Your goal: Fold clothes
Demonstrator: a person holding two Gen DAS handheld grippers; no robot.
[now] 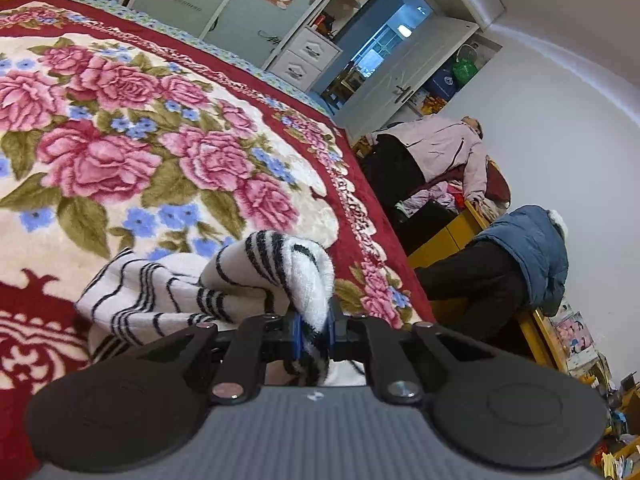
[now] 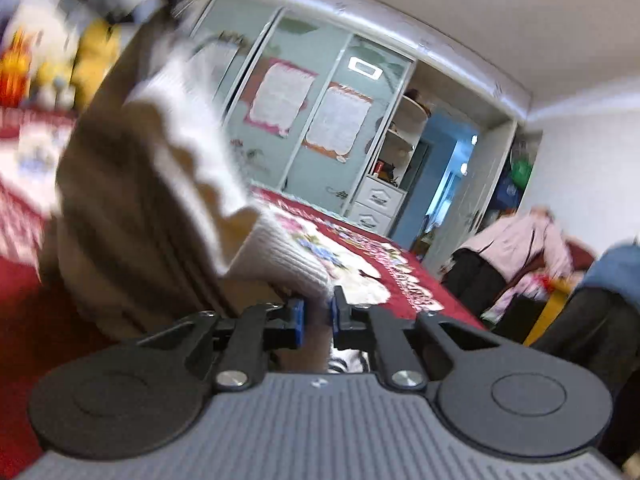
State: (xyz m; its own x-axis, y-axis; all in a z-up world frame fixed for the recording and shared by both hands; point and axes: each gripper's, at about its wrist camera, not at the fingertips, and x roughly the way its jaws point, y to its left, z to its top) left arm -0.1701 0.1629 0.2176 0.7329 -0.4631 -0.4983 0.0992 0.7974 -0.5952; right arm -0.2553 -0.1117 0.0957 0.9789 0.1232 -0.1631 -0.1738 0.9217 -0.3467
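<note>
A white garment with thin black stripes (image 1: 172, 292) lies bunched on the floral blanket, close in front of the left wrist camera. My left gripper (image 1: 314, 320) is shut on a raised fold of it, and the cloth bulges up between the blue pads. In the right wrist view a brown and cream knit garment (image 2: 140, 184) hangs up and to the left, blurred. My right gripper (image 2: 316, 312) is shut on its white ribbed edge (image 2: 288, 256). A bit of striped cloth (image 2: 346, 362) shows below the right fingers.
A red blanket with pink roses (image 1: 120, 120) covers the bed. Beyond it stand a mirrored wardrobe (image 2: 304, 120), white drawers (image 1: 304, 58) and an open door (image 1: 404, 76). A pink jacket (image 1: 444, 148) and a blue jacket (image 1: 532, 252) hang over furniture at the right. Yellow plush toys (image 2: 96, 52) sit far left.
</note>
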